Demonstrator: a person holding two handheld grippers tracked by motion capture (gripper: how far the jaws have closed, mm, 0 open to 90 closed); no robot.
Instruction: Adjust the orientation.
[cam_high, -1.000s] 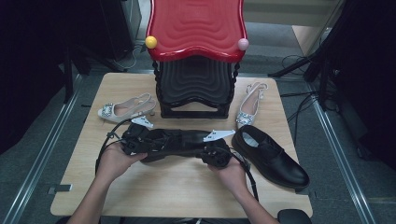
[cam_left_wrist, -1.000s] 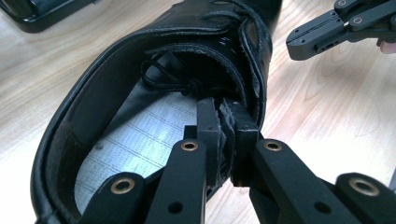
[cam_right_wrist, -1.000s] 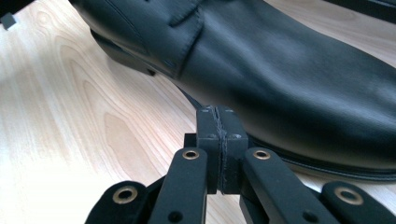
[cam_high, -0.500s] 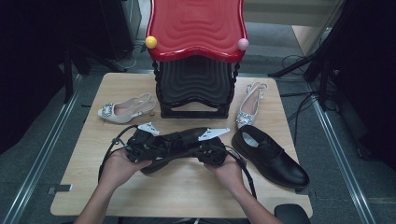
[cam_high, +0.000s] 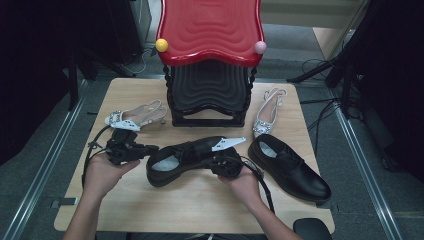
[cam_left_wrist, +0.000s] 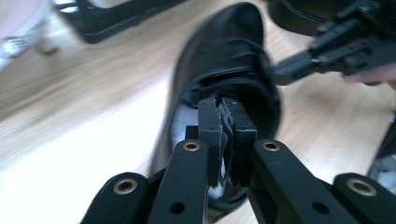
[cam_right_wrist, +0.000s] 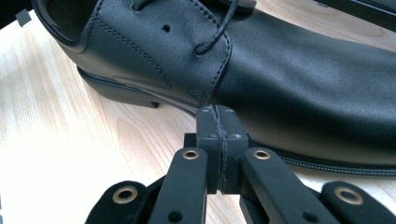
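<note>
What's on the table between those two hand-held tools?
One black shoe lies lengthwise between the left tool and the right tool, as the high view shows. Its heel end points at the left tool.

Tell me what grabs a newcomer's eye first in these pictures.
The bright red stool at the table's far edge, with a yellow ball and a pink ball on its front corners. Then the black shoe lying mid-table between the left gripper and the right gripper, both shut. Its mate sits at the right.
</note>
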